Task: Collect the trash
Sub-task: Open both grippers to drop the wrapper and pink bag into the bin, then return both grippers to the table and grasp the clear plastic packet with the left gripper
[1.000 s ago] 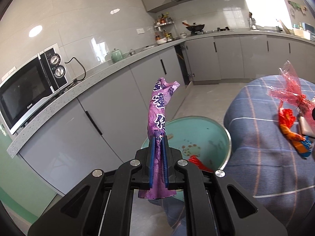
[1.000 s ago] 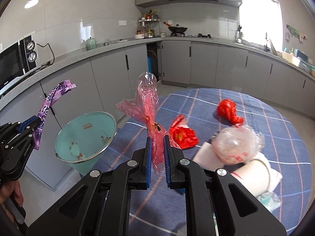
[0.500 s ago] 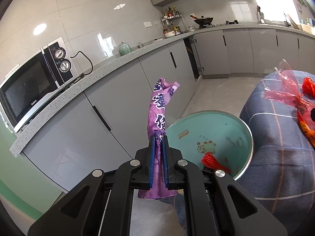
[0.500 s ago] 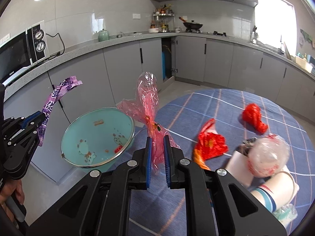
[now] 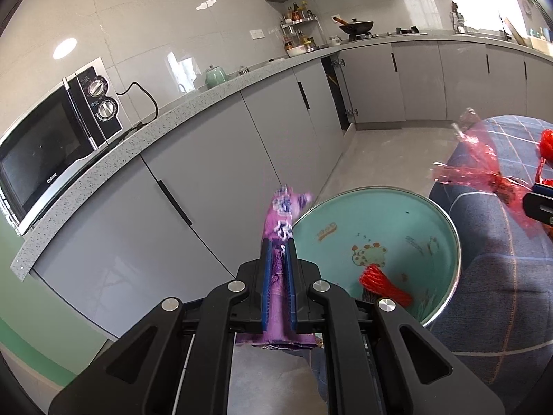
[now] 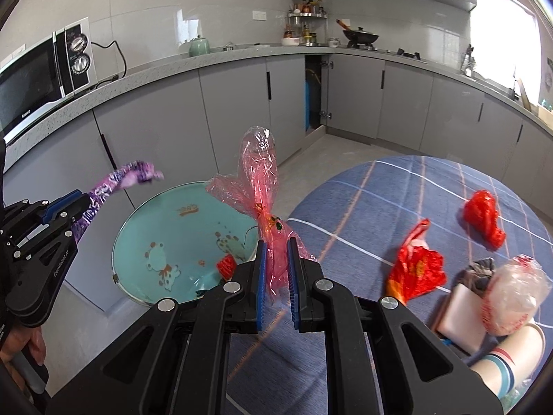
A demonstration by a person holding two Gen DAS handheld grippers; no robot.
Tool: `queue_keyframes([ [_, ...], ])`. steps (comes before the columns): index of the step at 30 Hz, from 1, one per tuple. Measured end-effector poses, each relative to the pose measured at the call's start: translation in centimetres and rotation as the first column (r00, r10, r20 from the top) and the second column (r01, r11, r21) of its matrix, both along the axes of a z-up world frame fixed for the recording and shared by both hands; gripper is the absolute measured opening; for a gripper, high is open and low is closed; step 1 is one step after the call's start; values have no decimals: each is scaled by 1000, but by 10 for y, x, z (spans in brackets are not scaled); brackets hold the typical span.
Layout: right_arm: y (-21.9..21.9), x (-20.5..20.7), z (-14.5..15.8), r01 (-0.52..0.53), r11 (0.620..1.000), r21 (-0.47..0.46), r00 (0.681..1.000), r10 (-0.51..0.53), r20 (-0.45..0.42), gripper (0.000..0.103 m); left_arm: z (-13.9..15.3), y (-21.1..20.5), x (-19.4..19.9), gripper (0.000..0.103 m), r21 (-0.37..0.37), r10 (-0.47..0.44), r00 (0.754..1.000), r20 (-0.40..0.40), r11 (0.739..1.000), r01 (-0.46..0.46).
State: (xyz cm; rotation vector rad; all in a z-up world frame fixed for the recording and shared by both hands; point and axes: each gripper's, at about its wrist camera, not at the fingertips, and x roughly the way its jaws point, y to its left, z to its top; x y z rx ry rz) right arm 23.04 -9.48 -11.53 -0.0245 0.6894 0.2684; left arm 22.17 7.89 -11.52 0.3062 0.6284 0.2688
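Note:
My left gripper (image 5: 277,252) is shut on a purple wrapper (image 5: 281,218), held just left of the teal bin (image 5: 446,228) rim; it also shows in the right wrist view (image 6: 69,207). My right gripper (image 6: 275,252) holds a pink cellophane wrapper (image 6: 261,176) between its jaws, above the bin's (image 6: 138,228) right edge. The bin stands on the floor beside the blue checked table (image 6: 363,200) and holds a red scrap (image 5: 380,282).
On the table lie red wrappers (image 6: 414,269) (image 6: 484,214), a white box (image 6: 459,314), a clear plastic ball (image 6: 511,294) and a striped paper cup (image 6: 504,377). Grey kitchen cabinets (image 5: 214,173) and a microwave (image 5: 52,138) stand behind the bin.
Both grippers have moved closer to the bin. The purple wrapper's top has flopped over and is blurred. The right jaws look slightly wider apart around the pink wrapper.

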Motion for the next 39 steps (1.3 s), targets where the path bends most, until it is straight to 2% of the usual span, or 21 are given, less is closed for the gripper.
queue_keyframes([
  [8,21,19,-15,-56,998,-12,998,56,-35,13,-20,-5,12,8,-11,-25,999,-21,1000,25],
  [10,26,22,-20,-68,998,-15,997,68,-34,19,-22,-4,13,12,-18,-17,1000,-19,1000,17],
  [11,28,24,-22,-77,997,-17,997,76,-33,23,-23,-3,13,15,-19,-14,1000,-21,1000,14],
  [12,30,25,-24,-79,997,-18,996,79,-34,33,-24,-2,13,18,-21,-12,1000,-23,1000,11],
  [13,30,27,-25,-78,997,-12,996,78,-37,44,-24,0,13,29,-16,-2,1000,-19,1000,2],
  [14,29,27,-27,-79,997,-1,996,79,-39,48,-24,2,12,45,-9,10,1000,-14,1000,-10],
  [15,29,28,-27,-79,997,3,996,79,-39,53,-23,4,11,52,-1,28,1000,-3,1000,-28],
  [21,25,23,-28,-70,998,3,996,70,-47,53,-20,17,9,55,-5,65,998,-4,998,-65],
  [25,19,13,-23,-55,999,-1,998,55,-38,56,-16,12,0,64,4,59,998,6,998,-59],
  [31,-1,-12,-9,-28,1000,-4,999,28,-16,59,-6,-5,-16,69,16,21,1000,22,1000,-21],
  [39,-65,-69,17,66,998,-4,997,-66,43,65,6,-53,-43,75,46,-86,996,37,995,84],
])
